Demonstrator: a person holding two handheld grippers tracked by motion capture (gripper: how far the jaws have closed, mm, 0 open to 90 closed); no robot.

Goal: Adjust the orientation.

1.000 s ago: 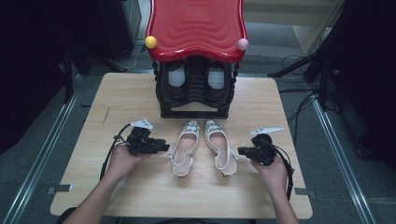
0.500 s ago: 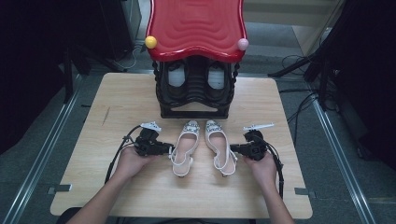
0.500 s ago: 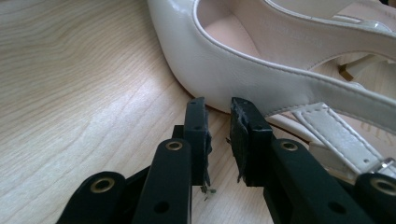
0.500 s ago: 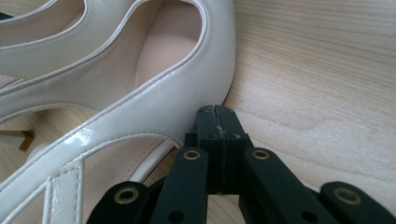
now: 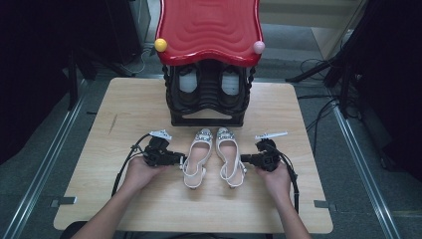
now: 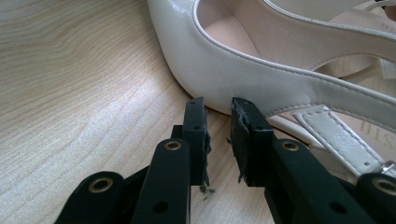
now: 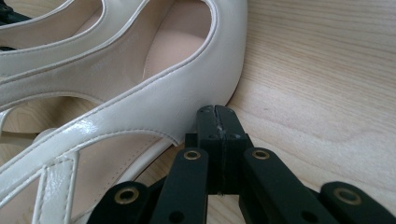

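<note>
Item: pair of white slingback shoes, glossy, jewelled toes, strapped heels. The left shoe (image 5: 196, 158) and right shoe (image 5: 229, 156) lie side by side at mid-worktop (image 5: 124, 109), long axes running away from me, toes toward the black shoe rack (image 5: 208, 99). My left tongs (image 5: 180, 160) sit just outside the left shoe's flank, jaws narrowly parted, having just been closing, nothing between them. My right tongs (image 5: 244, 159), closed and empty, tip against the right shoe's outer side. Each hand equally near its shoe.

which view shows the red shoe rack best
The high view: the whole red shoe rack stands behind the white shoes. Both gripper views look at shoe sides and wood table, giving nothing of the rack.
</note>
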